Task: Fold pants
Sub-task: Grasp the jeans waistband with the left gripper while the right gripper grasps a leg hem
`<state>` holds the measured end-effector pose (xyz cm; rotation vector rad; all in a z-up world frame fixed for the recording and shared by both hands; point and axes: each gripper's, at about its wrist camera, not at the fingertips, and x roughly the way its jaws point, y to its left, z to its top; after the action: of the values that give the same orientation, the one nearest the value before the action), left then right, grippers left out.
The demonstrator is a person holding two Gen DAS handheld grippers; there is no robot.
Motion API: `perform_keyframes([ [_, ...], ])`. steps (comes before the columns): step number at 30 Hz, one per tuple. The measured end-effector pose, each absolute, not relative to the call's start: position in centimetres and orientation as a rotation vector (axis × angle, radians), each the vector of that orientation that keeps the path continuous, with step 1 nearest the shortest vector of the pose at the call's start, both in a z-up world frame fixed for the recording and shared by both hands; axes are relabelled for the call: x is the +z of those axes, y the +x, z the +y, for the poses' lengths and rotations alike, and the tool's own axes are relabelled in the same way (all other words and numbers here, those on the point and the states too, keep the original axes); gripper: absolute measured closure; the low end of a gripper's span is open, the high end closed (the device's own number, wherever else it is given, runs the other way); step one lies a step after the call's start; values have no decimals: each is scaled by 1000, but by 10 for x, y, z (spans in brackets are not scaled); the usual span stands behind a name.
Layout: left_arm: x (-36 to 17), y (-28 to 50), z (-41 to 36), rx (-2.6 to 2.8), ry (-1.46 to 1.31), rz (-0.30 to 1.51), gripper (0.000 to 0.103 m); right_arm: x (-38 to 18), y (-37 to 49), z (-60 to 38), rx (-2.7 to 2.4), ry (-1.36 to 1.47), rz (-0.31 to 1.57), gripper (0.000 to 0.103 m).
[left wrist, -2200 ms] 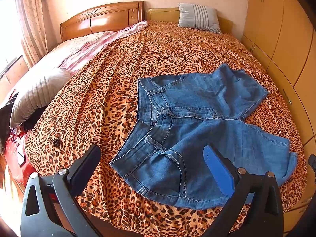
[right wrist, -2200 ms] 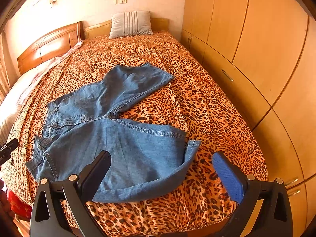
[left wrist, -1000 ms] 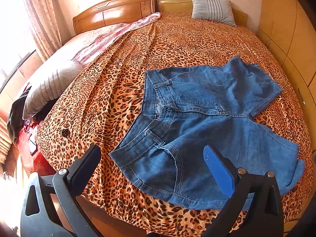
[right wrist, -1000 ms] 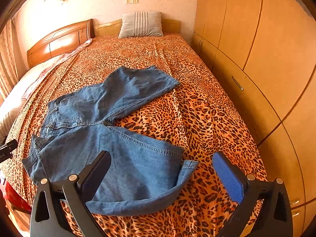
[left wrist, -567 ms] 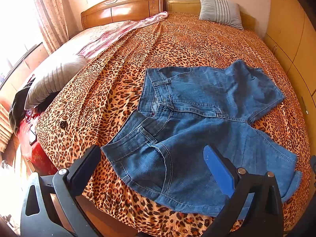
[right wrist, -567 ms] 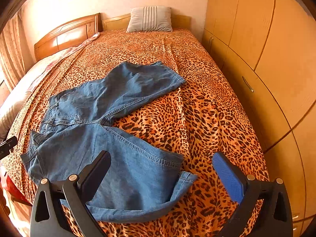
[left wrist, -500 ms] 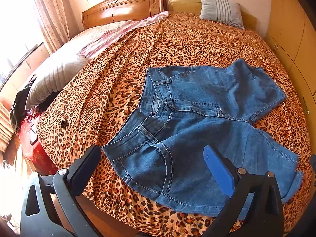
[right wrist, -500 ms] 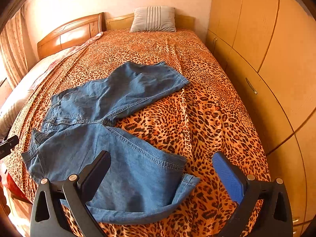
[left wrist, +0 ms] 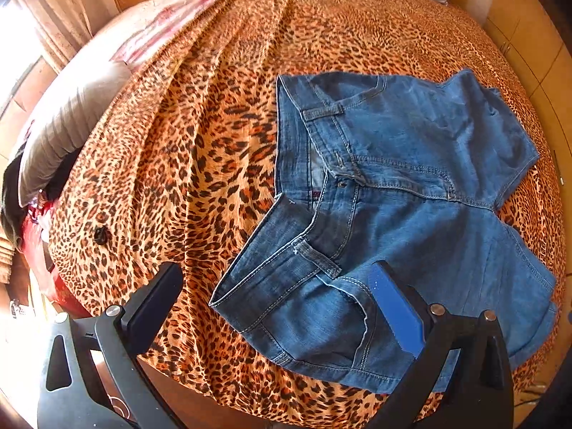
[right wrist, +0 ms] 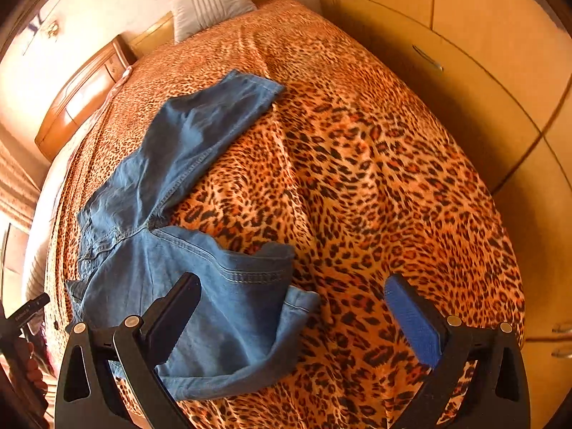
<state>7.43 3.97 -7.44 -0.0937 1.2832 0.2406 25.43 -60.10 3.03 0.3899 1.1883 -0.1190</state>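
Leopard-print bedspread [left wrist: 221, 136] covers the whole wide bed in front of us, with a wooden headboard [right wrist: 82, 103] and a striped grey pillow [right wrist: 211, 3] at the far end. Yellow wardrobe doors [right wrist: 464, 53] run along one side of the bed, and another grey pillow [left wrist: 68, 132] lies on pale sheets at the opposite side.

We see the denim shorts [left wrist: 393, 214] lying front-up near the close edge of the bed, unfolded, with the two legs spread apart in a V. The waistband [left wrist: 286, 186] points toward the side with the pale sheets, and the fly hangs open. One leg stretches toward the headboard end [right wrist: 200, 132]; the nearer leg [right wrist: 221, 304] has its hem cuff turned up and rumpled.

We hold our left tongs [left wrist: 275, 293] above the near waistband corner and front pocket, both arms spread wide with nothing between them; the black finger is over the bedspread and the blue pad [left wrist: 393, 311] over the denim. We hold our right tongs [right wrist: 289, 307] over the hem of the near leg, likewise spread wide and gripping nothing. In the right wrist view a bit of the other hand's tool [right wrist: 28, 312] shows at the lower left edge.
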Motion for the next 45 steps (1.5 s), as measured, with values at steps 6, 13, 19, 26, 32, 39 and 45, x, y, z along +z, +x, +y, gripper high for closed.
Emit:
perform_keyframes([
  [6, -113, 93, 59, 118, -286, 1460, 0, -16, 241, -607, -119, 597, 1282, 1],
  [13, -161, 90, 35, 38, -290, 1657, 3, -41, 227, -591, -58, 718, 1332, 87],
  [19, -168, 75, 35, 79, -251, 1653, 5, 12, 165, -616, -194, 697, 1171, 98],
  [26, -153, 47, 39, 103, -173, 1651, 5, -31, 70, -632, -385, 853, 1313, 84],
  [32, -91, 65, 65, 106, -237, 1521, 5, 39, 84, -645, -422, 648, 1135, 71],
  [39, -80, 151, 96, 190, -478, 1487, 5, 37, 171, -623, -163, 631, 1057, 50],
  [45, -126, 192, 107, 241, -691, 1503, 5, 0, 260, -599, -108, 693, 1099, 50],
])
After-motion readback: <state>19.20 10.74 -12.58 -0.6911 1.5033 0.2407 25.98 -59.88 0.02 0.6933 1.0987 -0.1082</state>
